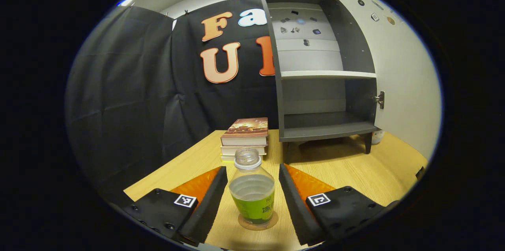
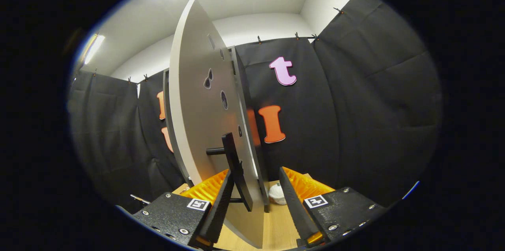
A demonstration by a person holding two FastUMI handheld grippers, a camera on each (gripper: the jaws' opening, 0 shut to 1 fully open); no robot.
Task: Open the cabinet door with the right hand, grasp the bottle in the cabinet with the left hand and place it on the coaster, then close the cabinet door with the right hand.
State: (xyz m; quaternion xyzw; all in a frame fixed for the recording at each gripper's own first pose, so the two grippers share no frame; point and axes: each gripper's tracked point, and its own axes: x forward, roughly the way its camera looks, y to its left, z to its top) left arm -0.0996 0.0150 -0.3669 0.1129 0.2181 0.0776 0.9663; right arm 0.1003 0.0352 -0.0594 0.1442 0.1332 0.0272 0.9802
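- Left gripper view: our left gripper is sitting spread wide, fingers either side of the bottle with a clear gap on both sides, not touching it.
- The bottle is standing upright, cap off, directly between our fingers on the round coaster, on the wooden table.
- The bottle is wearing a green label; the print is too small to read, so we are giving no brand.
- Ahead and to the right of the gripper, the grey cabinet is standing open, shelves bare. Just ahead past the bottle, a stack of books is lying on the table; cover text unreadable.
- Right gripper view: our right gripper is likewise spread apart, fingers straddling the edge of the open cabinet door.
- The door's dark bar handle is sitting just inside the left finger; we cannot tell if they are touching. The right finger is standing clear of the door.
- A small white object is sitting on the table ahead between the fingers; we cannot identify it.
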